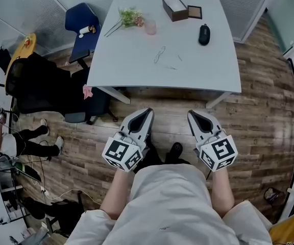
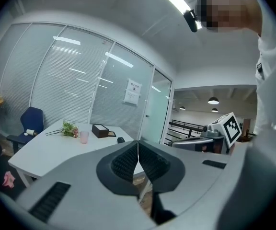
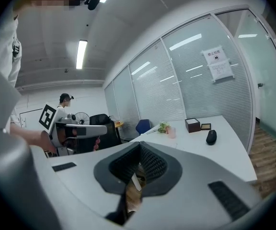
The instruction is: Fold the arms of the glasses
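Seemingly thin, light and fragile, the glasses (image 1: 160, 54) want a gentle pinch on each arm; left gripper (image 1: 147, 112) and right gripper (image 1: 193, 115) hang clenched, empty.

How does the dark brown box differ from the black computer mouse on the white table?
The dark brown rectangular box is angular with a pale top; the black computer mouse is rounded and all black. The box is larger and lies farther back on the table than the mouse. Both rest on the white table.
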`<state>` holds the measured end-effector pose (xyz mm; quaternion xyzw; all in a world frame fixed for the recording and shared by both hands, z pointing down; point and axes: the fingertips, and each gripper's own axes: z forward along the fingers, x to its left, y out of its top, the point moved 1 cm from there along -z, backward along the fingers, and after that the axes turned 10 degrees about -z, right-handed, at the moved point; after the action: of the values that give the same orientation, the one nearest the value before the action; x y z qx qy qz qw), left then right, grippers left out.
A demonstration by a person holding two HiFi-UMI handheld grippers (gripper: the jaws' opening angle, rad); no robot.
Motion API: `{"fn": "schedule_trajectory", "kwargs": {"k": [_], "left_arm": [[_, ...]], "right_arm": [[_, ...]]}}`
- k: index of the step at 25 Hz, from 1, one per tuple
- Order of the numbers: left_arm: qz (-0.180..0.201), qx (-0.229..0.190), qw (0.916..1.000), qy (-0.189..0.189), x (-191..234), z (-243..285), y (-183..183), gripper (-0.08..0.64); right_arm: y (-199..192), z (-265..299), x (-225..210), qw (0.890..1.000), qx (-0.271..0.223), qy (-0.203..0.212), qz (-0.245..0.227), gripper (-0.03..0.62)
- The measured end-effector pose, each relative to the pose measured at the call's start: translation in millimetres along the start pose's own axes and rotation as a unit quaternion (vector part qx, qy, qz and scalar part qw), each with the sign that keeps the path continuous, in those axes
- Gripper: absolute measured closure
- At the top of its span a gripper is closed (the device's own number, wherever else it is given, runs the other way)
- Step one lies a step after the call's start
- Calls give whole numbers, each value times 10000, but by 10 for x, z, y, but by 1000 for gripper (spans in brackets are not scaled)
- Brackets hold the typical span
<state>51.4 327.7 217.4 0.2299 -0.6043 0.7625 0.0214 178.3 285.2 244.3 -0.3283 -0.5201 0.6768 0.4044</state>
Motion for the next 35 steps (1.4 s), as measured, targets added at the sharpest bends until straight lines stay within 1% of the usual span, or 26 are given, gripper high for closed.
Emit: {"fn": "schedule_trajectory", "kwargs": {"k": [4,10,14,15,18,22,29,33,35], "left_arm": [[30,55,10000,-75,-3,-13,-36,540],[-71,177,9996,-193,52,40,-125,538],[-129,276,9992,-270,187,123,-127,535],[-180,324,9989,-284,234,152,-136,531],[-284,425,9981,-340,344,236,-137,488],[-234,430,9981,-367,552,340,-21,471],[-199,352,9978,-520,920,638,227,436],[-445,365,9960,-690,1125,821,309,422],[-470,398,9951,-769,1208,929,347,416]], "right_arm": [[-44,43,16,9999,103,21,125,584],[-181,109,16,9992,304,-19,262,583],[-189,238,-21,9987,393,-41,307,562],[-193,276,-26,9986,425,-30,303,553],[-190,378,-87,9983,494,-58,301,530],[-95,578,-210,9981,500,-126,324,490],[91,971,-439,9980,532,-220,268,452],[194,1197,-548,9977,578,-296,201,431],[242,1293,-627,9974,605,-356,176,423]]}}
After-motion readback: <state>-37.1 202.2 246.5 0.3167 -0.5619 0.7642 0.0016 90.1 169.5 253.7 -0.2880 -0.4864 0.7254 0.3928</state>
